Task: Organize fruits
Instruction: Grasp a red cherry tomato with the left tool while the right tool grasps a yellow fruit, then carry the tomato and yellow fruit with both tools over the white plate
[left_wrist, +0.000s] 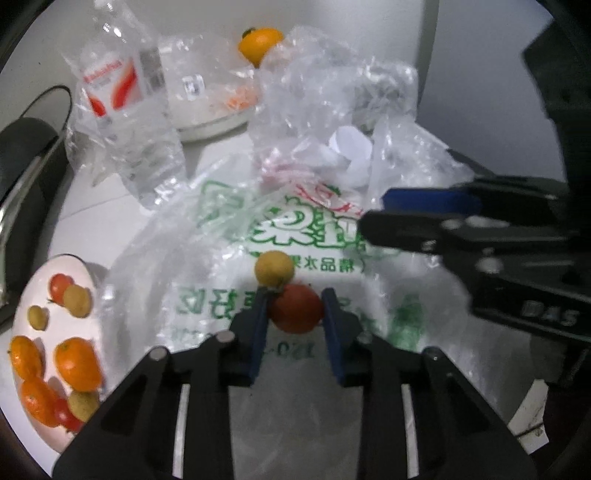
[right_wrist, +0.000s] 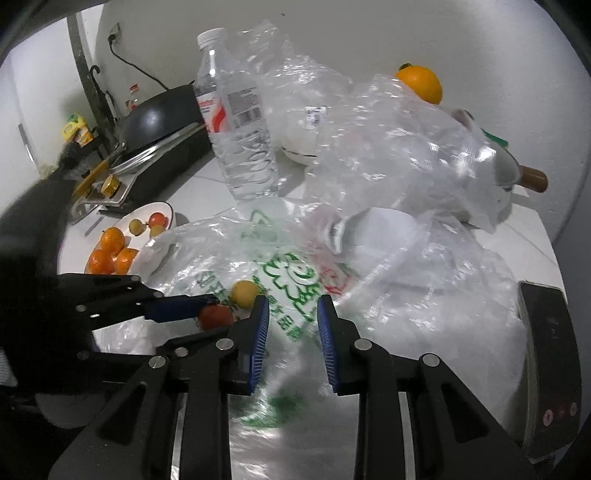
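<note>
Left gripper (left_wrist: 295, 310) clamped on red tomato (left_wrist: 297, 308) (right gripper (right_wrist: 291, 325) closed, empty)

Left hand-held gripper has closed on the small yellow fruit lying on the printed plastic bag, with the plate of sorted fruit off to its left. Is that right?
Not quite. In the left wrist view the left hand-held gripper is closed on the red fruit; the small yellow fruit sits free just beyond it. The rest holds: both lie on the printed plastic bag, and the plate of sorted fruit is off to its left.
</note>
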